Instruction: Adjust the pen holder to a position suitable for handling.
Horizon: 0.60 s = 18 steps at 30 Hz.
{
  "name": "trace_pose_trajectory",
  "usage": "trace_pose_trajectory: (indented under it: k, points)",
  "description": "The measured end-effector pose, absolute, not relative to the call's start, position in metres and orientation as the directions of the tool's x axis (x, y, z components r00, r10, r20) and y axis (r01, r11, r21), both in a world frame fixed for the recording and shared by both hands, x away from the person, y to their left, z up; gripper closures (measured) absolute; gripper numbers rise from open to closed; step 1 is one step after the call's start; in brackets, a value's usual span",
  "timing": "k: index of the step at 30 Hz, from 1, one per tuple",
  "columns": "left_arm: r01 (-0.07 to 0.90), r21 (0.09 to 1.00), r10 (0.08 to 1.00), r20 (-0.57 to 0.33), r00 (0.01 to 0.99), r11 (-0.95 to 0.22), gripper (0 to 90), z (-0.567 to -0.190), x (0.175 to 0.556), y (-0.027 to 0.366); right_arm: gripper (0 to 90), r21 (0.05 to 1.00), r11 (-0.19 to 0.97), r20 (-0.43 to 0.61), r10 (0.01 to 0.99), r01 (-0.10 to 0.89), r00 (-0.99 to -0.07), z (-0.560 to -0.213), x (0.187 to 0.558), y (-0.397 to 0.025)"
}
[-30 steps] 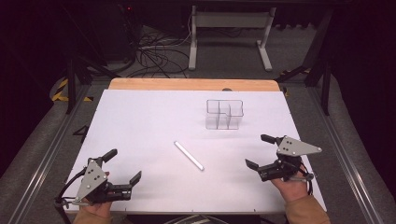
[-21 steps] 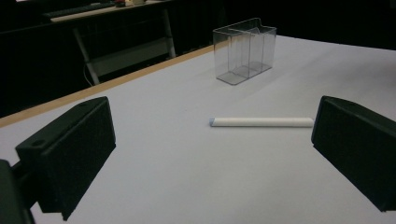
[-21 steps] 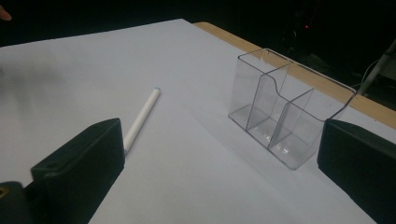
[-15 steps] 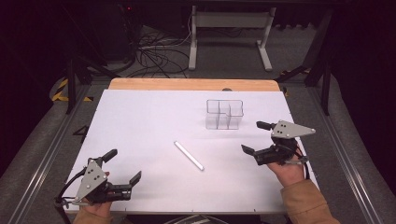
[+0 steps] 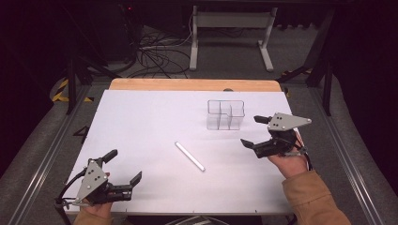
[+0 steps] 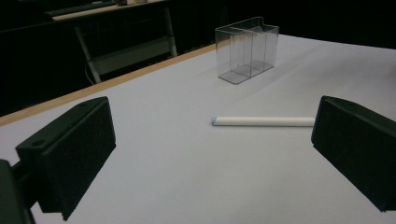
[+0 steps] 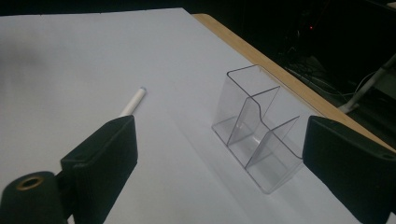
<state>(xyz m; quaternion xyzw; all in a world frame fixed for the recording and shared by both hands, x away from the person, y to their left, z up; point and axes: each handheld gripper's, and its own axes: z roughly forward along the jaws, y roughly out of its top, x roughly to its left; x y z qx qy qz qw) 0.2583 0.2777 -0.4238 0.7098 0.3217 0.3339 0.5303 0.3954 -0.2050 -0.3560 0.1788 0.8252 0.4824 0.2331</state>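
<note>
At lower left of the high view the left gripper [image 5: 126, 169] is held with jaws spread, empty. The white stick [image 5: 189, 156] lies mid-sheet on the white table [image 5: 141, 122]. At right, the right gripper [image 5: 252, 131] is spread beside the clear organizer [image 5: 225, 114]. Cables [image 5: 155, 54] are seen on the dark floor beyond.

The right gripper [image 5: 252, 131] has moved forward toward the clear organizer [image 5: 225, 115].

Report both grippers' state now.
Left gripper: open, holding nothing.
Right gripper: open, holding nothing, beside the clear organizer.
</note>
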Motion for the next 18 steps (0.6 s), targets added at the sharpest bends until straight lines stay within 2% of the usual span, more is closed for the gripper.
trace_pose_trajectory:
  k: [10, 15, 18]
  points:
    - [0.102, 0.968, 0.814, 0.134, 0.565, -0.230, 0.5, -0.424, 0.258, 0.278, 18.1, 0.849, 0.525, -0.237, 0.480, 0.060, -0.845, -0.345, 0.412, -0.193]
    - [0.102, 0.969, 0.816, 0.130, 0.564, -0.225, 0.5, -0.423, 0.258, 0.279, 29.4, 0.771, 0.636, -0.301, 0.420, 0.041, -0.856, -0.340, 0.436, -0.180]
    - [0.106, 0.968, 0.816, 0.129, 0.564, -0.226, 0.6, -0.424, 0.258, 0.279, 31.5, 0.746, 0.665, -0.314, 0.404, 0.040, -0.859, -0.339, 0.443, -0.176]
